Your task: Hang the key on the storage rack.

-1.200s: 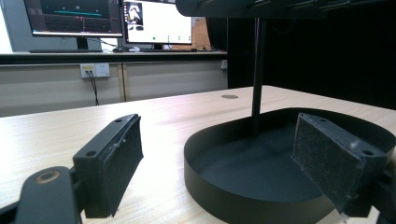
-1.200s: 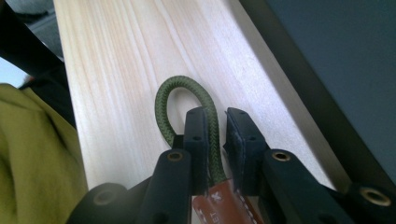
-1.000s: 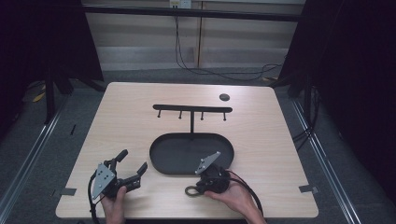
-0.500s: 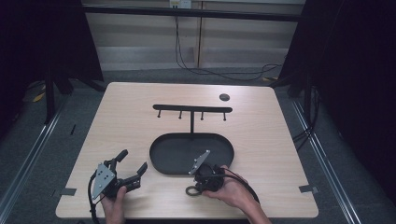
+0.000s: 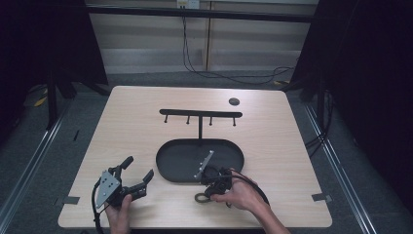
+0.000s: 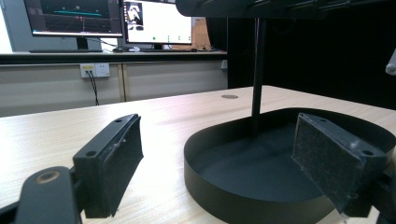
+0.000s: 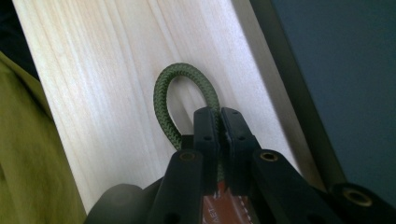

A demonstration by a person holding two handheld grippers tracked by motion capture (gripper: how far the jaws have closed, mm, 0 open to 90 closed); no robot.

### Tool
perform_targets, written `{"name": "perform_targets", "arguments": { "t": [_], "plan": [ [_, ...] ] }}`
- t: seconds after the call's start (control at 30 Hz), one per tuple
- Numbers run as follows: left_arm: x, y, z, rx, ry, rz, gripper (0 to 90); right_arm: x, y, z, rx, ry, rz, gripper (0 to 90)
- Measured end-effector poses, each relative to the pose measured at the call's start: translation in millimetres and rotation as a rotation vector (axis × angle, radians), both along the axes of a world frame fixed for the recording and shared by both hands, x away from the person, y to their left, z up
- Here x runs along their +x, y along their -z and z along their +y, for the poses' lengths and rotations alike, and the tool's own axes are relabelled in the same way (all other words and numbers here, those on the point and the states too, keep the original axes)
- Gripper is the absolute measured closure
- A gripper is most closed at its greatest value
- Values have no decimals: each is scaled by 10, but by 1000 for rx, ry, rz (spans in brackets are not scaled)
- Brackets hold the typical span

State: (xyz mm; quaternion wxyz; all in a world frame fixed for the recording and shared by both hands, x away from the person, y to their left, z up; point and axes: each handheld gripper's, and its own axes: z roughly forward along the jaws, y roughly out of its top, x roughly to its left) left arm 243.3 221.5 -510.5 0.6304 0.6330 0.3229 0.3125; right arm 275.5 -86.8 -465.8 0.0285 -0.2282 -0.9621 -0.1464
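The right gripper (image 7: 219, 116) has just closed its jaws on a green braided cord loop (image 7: 180, 95) with a brown leather tab, on the table's near edge beside the black oval tray (image 5: 168, 168), presumably for hanging on the black hook rack (image 5: 200, 113). The left gripper (image 5: 139, 174) waits open at near left, holding nothing.

Green braided cord loop (image 7: 180, 100) with brown leather tab (image 7: 223, 206) — near table's front edge, beside tray.

The tray (image 5: 168, 163) sits mid-desk (image 5: 136, 122), a hook rack (image 5: 200, 113) rising from its far edge. A small disc (image 5: 234, 101) lies behind — on the desk, far right. Before the tray's near rim, a cord loop (image 5: 201, 197) lies, seemingly on the desk.
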Motion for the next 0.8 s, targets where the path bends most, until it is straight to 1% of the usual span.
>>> {"name": "perform_targets", "arguments": {
  "t": [0.03,0.07,0.17,0.2,0.27,0.33,0.37,0.5,0.6,0.63,0.7,0.73,0.8],
  "plan": [
    [-1,-1,4,5,-1,1,157,4,-16,17,-18,2,6,858],
    [-1,-1,5,5,-1,2,157,10,-34,27,-29,-7,10,858],
    [0,0,0,-1,0,0,157,31,-77,35,-30,-13,16,858],
    [0,0,0,-1,0,0,157,39,-119,48,-42,-27,22,858],
    [0,0,-2,-4,0,0,157,54,-150,50,-44,-43,42,858],
    [0,0,0,-1,1,1,157,76,-189,52,-58,-37,53,859],
    [0,0,-1,-2,0,0,157,90,-216,50,-64,-23,61,859],
    [0,0,-1,-2,0,0,157,135,-316,33,-60,-13,84,860],
    [0,0,-1,-2,0,0,157,153,-355,31,-76,-4,78,859],
    [0,0,-1,-2,0,0,157,156,-371,34,-81,-1,84,859],
    [0,0,-2,-3,0,0,157,157,-390,46,-91,-8,94,859],
    [0,0,-2,-4,0,0,157,154,-405,53,-98,-13,88,859],
    [0,0,-1,-2,0,0,157,157,-419,58,-99,-13,86,859]
  ]
}}
